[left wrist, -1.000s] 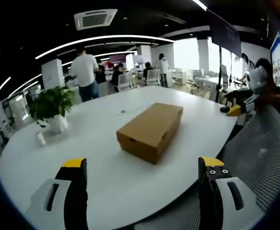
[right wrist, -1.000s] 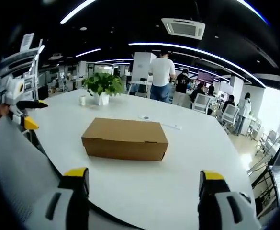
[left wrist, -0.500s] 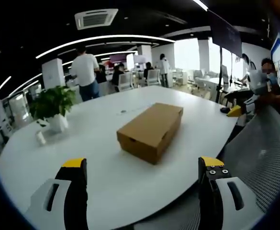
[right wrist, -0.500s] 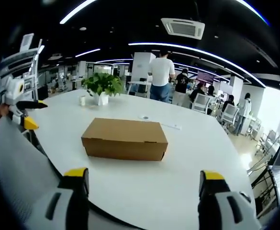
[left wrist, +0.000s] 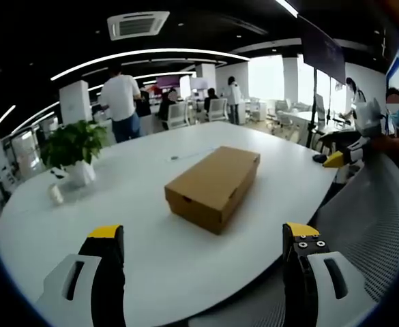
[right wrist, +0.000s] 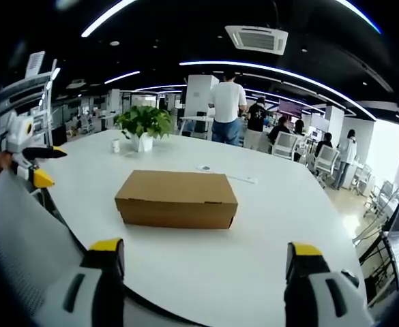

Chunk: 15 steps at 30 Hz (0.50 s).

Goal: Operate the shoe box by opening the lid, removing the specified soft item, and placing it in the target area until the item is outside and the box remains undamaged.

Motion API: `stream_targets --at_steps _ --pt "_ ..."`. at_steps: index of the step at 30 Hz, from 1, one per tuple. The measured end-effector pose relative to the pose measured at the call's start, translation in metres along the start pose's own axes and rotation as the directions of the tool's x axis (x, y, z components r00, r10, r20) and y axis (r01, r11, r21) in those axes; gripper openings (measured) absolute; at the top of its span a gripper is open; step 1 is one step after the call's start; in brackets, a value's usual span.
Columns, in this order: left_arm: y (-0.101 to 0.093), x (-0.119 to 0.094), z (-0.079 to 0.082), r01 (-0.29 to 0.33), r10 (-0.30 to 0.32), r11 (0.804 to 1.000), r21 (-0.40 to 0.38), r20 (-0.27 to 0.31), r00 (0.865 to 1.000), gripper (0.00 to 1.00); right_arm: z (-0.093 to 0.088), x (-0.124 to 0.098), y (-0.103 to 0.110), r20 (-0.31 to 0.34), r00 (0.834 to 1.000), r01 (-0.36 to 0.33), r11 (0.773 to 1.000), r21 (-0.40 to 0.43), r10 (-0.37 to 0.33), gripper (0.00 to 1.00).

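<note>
The closed shoe box (left wrist: 213, 187) lies on the white surface (left wrist: 151, 238), well ahead of the left gripper (left wrist: 202, 252), whose fingers (left wrist: 108, 262) stand apart and empty. A potted plant (left wrist: 74, 153) stands far left.

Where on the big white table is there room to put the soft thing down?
Bare table lies on every side of the closed shoe box. The busiest spot is by the potted plant and the small white cup beside it.

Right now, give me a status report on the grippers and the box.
Left gripper open, right gripper open, both short of the table. Shoe box lid shut, untouched. Nothing between grippers and box; potted plant sits beyond.
</note>
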<state>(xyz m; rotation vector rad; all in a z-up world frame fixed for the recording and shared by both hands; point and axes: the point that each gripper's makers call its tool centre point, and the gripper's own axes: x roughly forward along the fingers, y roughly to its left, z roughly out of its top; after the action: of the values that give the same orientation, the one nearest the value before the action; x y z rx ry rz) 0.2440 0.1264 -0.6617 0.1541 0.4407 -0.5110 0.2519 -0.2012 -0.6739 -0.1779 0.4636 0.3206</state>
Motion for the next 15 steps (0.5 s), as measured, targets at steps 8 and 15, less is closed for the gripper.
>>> stream_targets --at_steps 8,15 --pt "0.007 -0.004 0.013 -0.018 0.018 1.0 -0.006 0.007 1.0 1.0 0.002 -0.001 0.006 -0.002 0.999 -0.035 0.999 -0.024 0.035 0.99" --pt "0.011 -0.001 0.027 -0.035 0.035 0.999 -0.003 0.007 0.999 1.0 0.013 0.005 0.009 0.014 0.997 -0.081 0.996 -0.046 0.082 0.99"
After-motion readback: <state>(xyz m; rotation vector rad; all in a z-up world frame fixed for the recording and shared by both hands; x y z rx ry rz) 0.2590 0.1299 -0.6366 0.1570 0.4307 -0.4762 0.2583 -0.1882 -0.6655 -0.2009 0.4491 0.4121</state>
